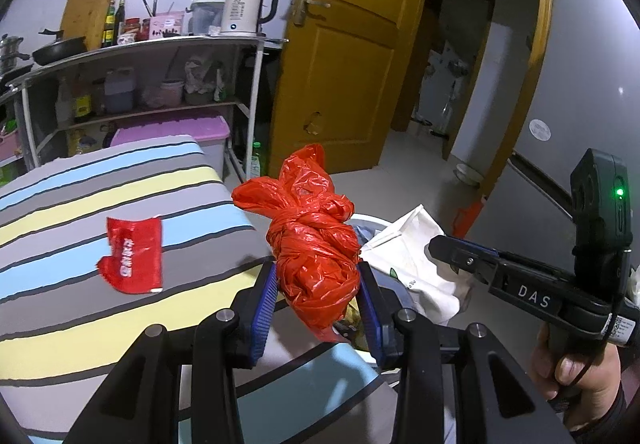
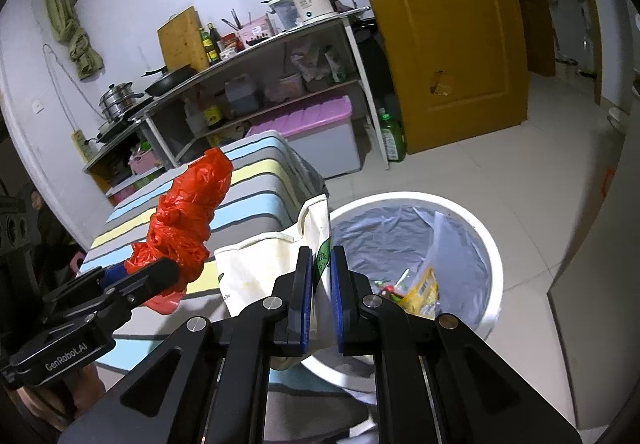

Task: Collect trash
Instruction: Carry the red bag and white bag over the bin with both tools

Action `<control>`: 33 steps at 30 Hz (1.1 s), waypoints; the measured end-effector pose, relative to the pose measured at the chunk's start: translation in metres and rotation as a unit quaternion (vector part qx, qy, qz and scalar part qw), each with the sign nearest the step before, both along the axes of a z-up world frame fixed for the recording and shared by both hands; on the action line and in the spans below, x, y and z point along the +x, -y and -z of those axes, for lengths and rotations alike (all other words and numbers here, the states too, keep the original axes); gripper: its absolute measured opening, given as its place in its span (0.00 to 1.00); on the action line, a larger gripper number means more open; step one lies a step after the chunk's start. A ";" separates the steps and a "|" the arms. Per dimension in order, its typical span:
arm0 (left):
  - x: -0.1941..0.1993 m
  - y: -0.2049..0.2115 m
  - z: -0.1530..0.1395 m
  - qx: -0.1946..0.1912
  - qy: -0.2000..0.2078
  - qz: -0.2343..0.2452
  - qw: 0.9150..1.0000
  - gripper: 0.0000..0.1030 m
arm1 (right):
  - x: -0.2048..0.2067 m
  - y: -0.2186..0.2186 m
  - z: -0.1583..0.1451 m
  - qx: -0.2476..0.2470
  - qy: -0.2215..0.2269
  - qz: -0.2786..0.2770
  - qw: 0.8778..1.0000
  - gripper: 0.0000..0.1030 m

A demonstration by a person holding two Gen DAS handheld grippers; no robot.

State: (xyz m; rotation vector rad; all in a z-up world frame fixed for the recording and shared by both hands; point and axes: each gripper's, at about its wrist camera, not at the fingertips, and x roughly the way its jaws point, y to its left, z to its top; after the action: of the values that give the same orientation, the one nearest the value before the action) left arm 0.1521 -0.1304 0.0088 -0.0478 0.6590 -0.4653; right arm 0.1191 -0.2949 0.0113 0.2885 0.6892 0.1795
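My left gripper (image 1: 318, 268) is shut on a knotted red plastic bag (image 1: 316, 240), held above the edge of the striped table; the bag also shows in the right wrist view (image 2: 180, 228). My right gripper (image 2: 322, 264) is shut on a white paper bag (image 2: 272, 260) with green print, held beside the white trash bin (image 2: 488, 240). The bin has a grey liner and some wrappers inside. The paper bag shows in the left wrist view (image 1: 416, 252) too. A flat red wrapper (image 1: 132, 254) lies on the striped cloth (image 1: 80, 204).
A shelf unit (image 1: 152, 84) with a kettle (image 1: 244, 10), pans and bottles stands behind the table. A purple-lidded storage box (image 1: 180, 132) sits under it. A yellow wooden door (image 1: 352, 44) stands open. Tiled floor (image 2: 460, 172) surrounds the bin.
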 end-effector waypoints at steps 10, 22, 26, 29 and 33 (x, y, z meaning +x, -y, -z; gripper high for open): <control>0.013 0.021 0.011 0.005 -0.014 0.020 1.000 0.38 | 0.005 0.020 0.011 0.004 -0.013 0.018 1.000 0.09; 0.040 0.036 0.032 0.013 -0.042 0.033 0.998 0.39 | 0.015 0.033 0.030 0.007 -0.040 0.036 0.999 0.09; 0.046 0.041 0.040 0.015 -0.051 0.036 0.998 0.39 | 0.019 0.038 0.037 0.009 -0.049 0.042 0.998 0.09; 0.049 0.045 0.045 0.017 -0.057 0.039 0.997 0.39 | 0.022 0.042 0.042 0.010 -0.058 0.049 0.997 0.10; 0.055 0.047 0.050 0.019 -0.065 0.042 0.997 0.40 | 0.027 0.046 0.048 0.010 -0.073 0.054 0.996 0.13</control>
State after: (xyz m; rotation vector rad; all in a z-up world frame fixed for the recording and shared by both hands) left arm 0.2071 -0.1774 -0.0412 -0.0141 0.7992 -0.5335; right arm 0.1457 -0.3405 -0.0364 0.3598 0.8140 0.0627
